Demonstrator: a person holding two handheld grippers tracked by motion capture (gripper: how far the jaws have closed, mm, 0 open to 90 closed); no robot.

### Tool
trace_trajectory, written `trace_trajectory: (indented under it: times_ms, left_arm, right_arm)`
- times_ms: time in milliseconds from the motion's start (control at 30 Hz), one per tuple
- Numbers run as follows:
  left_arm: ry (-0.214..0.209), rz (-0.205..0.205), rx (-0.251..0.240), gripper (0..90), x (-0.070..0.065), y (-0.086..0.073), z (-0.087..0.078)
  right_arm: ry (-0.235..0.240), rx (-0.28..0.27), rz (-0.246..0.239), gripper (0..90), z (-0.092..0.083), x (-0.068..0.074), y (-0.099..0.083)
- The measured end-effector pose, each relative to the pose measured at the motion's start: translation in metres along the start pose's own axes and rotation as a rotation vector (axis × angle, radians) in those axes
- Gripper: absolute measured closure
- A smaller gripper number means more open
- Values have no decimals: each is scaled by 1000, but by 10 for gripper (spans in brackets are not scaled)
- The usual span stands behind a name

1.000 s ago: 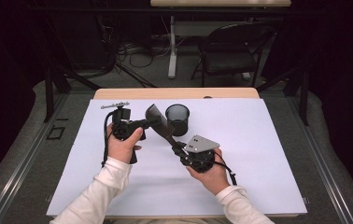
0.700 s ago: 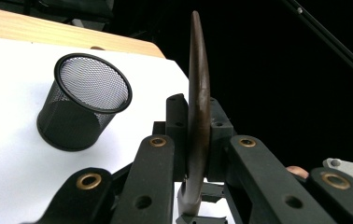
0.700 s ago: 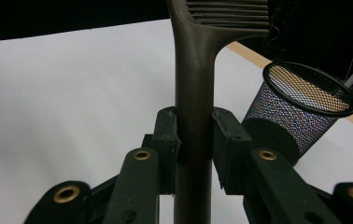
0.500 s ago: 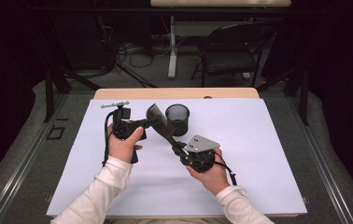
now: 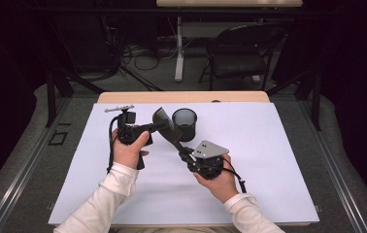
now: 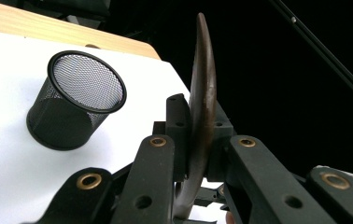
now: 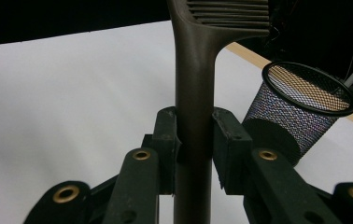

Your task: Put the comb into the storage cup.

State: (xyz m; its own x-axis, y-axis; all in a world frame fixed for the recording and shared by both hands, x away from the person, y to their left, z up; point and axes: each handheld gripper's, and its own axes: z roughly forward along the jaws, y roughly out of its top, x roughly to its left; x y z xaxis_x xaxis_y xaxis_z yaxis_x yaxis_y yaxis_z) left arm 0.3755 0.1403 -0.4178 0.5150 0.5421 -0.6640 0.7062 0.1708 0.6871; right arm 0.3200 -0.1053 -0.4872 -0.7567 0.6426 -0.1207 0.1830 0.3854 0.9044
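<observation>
A dark brown slotted spatula [image 5: 168, 131] hangs above the white table cover, gripped at both ends. My left gripper [image 5: 155, 125] is shut on its blade, which the left gripper view shows edge-on as the spatula [image 6: 202, 107] between the pads. My right gripper [image 5: 180, 149] is shut on the handle; in the right gripper view the spatula [image 7: 193, 102] runs straight up between the pads to the slotted head. A black mesh cup [image 5: 185, 124] stands upright just beyond the spatula, and it appears as the mesh cup [image 6: 79, 100] and the mesh cup [image 7: 300, 112] in the gripper views.
The white table cover [image 5: 269, 160] has bare room to the right and in front of the hands. A wooden table edge [image 5: 181, 97] runs along the back. A black chair [image 5: 240, 53] and cables stand on the floor behind.
</observation>
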Motion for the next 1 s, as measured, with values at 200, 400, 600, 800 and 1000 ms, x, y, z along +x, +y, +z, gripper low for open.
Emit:
trace_trajectory:
  times_ms: [200,400,600,800,1000]
  left_arm:
    - [-6,2,-3,841,-1,0,0]
    - [-12,-4,-2,840,-1,1,1]
    - [-12,-6,-7,840,-2,1,2]
    - [-15,-6,-10,840,-1,1,3]
    - [-16,-9,-10,840,-1,1,3]
  right_arm:
    - [3,-4,4,726,0,0,0]
    - [2,-6,7,725,0,-1,0]
    - [3,-7,8,724,0,-1,0]
    - [0,-6,15,723,0,-1,-1]
    - [2,-4,12,719,1,-1,-1]
